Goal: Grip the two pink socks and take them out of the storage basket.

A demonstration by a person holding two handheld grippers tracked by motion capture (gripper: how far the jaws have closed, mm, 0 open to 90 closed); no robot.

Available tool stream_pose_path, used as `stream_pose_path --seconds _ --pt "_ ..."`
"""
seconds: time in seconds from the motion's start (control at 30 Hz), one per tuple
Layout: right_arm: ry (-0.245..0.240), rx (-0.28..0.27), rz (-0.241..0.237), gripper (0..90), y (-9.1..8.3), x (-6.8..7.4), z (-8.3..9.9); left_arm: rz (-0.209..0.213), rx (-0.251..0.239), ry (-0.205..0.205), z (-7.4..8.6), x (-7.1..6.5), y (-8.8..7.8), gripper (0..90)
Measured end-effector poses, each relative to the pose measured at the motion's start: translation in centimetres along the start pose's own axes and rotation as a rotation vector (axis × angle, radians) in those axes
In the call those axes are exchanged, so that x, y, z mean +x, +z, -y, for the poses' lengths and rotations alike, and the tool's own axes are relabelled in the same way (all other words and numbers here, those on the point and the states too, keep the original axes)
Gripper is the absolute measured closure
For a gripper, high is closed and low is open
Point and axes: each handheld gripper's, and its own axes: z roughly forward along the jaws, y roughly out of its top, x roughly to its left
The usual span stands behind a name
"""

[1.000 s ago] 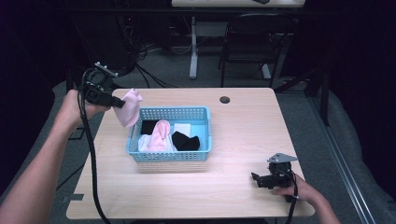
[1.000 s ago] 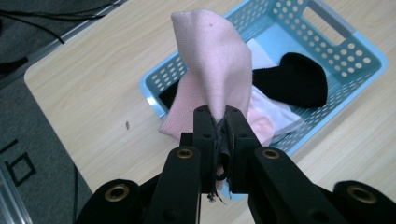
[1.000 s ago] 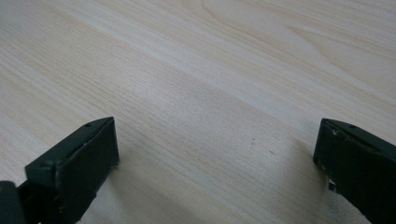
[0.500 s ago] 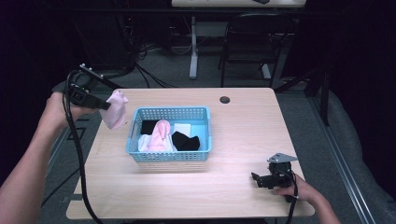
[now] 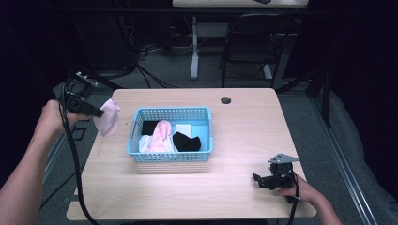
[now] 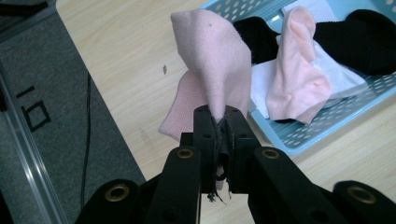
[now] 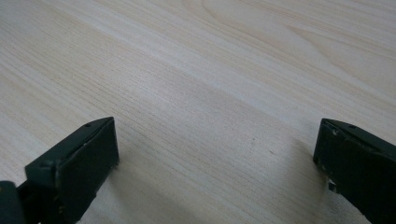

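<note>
Pink sock (image 6: pixel 212 60) between closed jaws

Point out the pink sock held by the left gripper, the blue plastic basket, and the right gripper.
Pink knit sock (image 6: pixel 219 60), left gripper view, on its upper fold.
Blue perforated plastic basket (image 5: pixel 170 157), high view, on its near wall.
Right gripper (image 5: pixel 256 179), high view, between its open fingertips.

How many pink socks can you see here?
2. One pink sock hangs clamped in the left gripper beside the blue basket; another pink sock lies in the basket on the white and black pieces. More may be buried beneath.
</note>
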Motion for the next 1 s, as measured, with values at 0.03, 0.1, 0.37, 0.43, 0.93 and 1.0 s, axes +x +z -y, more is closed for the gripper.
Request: stream_pose_path --seconds 0.03,0.1,0.37,0.43,0.93,1.0 --pt "0.000 0.001 0.000 0.0 0.0 0.0 0.0 -0.003 0.009 0.002 0.1 0.0 0.2 84.9" --pt "-0.001 0.000 0.000 0.0 0.0 0.0 0.0 -0.005 0.030 0.002 0.3 0.1 0.8 84.9" --pt "0.000 0.001 0.000 0.0 0.0 0.0 0.0 -0.006 0.068 -0.009 0.9 0.5 2.5 84.9" --pt "0.000 0.000 0.000 0.0 0.0 0.0 0.0 -0.004 0.070 -0.014 1.0 0.6 2.7 84.9" --pt "0.002 -0.003 -0.002 0.0 0.0 0.0 0.0 -0.039 0.136 -0.061 2.8 1.7 6.7 84.9" --pt "0.002 -0.004 -0.003 0.0 0.0 0.0 0.0 -0.039 0.139 -0.069 3.0 1.9 7.0 84.9"
